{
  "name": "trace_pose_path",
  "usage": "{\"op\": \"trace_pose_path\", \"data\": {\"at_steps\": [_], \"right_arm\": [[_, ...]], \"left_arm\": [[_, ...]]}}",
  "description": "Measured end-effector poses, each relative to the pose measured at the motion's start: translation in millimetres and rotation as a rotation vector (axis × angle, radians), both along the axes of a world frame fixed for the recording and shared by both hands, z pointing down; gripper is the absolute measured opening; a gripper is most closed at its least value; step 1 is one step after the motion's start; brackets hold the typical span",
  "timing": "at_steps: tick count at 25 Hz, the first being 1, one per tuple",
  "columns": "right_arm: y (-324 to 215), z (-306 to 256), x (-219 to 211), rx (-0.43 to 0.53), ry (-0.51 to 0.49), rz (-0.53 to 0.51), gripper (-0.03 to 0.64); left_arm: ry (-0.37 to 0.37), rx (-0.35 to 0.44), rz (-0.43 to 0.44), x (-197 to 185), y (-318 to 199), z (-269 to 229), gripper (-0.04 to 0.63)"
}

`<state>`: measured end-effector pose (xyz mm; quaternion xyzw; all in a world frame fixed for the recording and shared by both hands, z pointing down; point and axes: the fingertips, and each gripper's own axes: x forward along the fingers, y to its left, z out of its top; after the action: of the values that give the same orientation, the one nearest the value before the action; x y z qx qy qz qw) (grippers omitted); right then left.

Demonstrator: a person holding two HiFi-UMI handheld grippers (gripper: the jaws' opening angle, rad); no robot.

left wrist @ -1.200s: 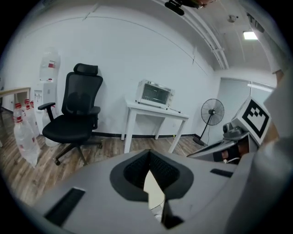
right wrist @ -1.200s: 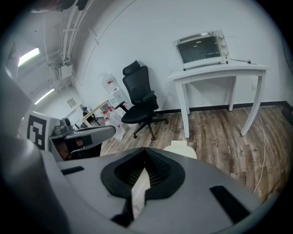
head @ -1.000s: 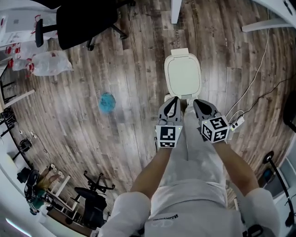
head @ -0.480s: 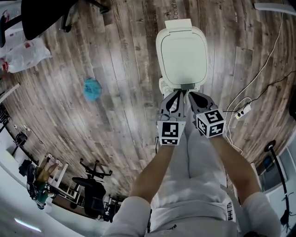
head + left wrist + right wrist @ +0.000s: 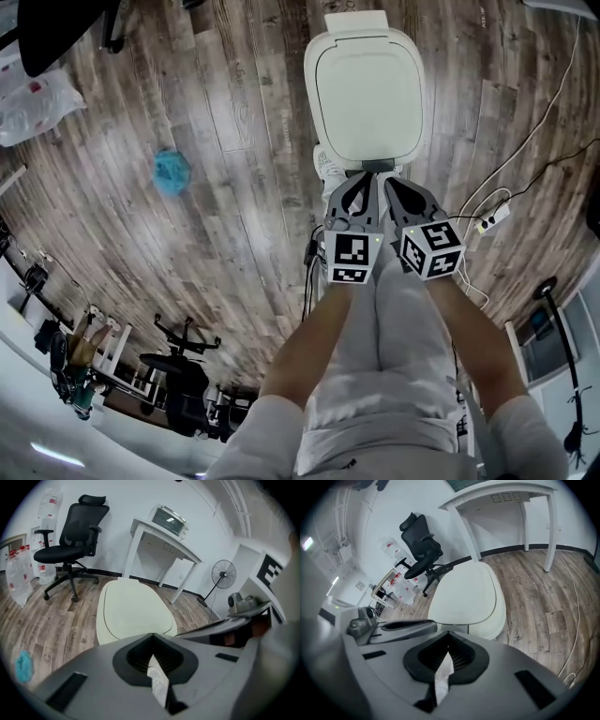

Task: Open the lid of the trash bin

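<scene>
**Left gripper** (image 5: pixel 152 637): jaws pressed together tip to tip, nothing pinched. A white strip shows through the slit behind the tips; what it is cannot be told. Marker cube (image 5: pixel 350 257) on its back carries a black-and-white square code, no letters.

**Right gripper** (image 5: pixel 449 635): just beside the left one, jaws likewise pressed together and holding nothing. The same kind of white strip shows in its slit. Its marker cube (image 5: pixel 431 249) is tilted and also coded.

**Trash bin** (image 5: pixel 367 89): cream-white, rounded, straight ahead of both grippers, lid down and flush all round its rim. Its near edge, with a grey tab (image 5: pixel 377 167), lies just beyond the jaw tips; contact cannot be judged. A white shoe (image 5: pixel 326 163) stands at the bin's near left corner, under the left gripper.

**Open room, left of the left gripper:** bare wood-plank floor (image 5: pixel 234 187) runs out to a blue-green lump (image 5: pixel 171 172), well apart. Beyond it are a black office chair (image 5: pixel 70 541) and clear bags with red labels (image 5: pixel 14 581).

**Open room, right of the right gripper:** narrower. A white power strip (image 5: pixel 494 217) and a white cable (image 5: pixel 553 103) lie near.

**Ahead, past the bin:** a white table (image 5: pixel 164 543) bearing a small oven (image 5: pixel 168 520), and a standing fan (image 5: pixel 223 573).

**Writing:** a dark printed word on the floor (image 5: pixel 72 639) beside the bin and the red bag labels are too small to read.
</scene>
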<state>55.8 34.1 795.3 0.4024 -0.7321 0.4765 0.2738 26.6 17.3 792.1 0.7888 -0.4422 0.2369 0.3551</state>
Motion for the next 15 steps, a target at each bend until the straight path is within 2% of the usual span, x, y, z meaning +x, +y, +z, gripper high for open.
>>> {"op": "trace_pose_path", "data": {"at_steps": [7, 15], "right_arm": [[14, 5, 19, -0.018, 0.011, 0.023, 0.015], [12, 8, 14, -0.019, -0.019, 0.031, 0.015]], "left_arm": [[-0.004, -0.045, 0.01, 18, 6, 21, 0.002], [-0.025, -0.041, 0.009, 22, 8, 28, 0.002]]}}
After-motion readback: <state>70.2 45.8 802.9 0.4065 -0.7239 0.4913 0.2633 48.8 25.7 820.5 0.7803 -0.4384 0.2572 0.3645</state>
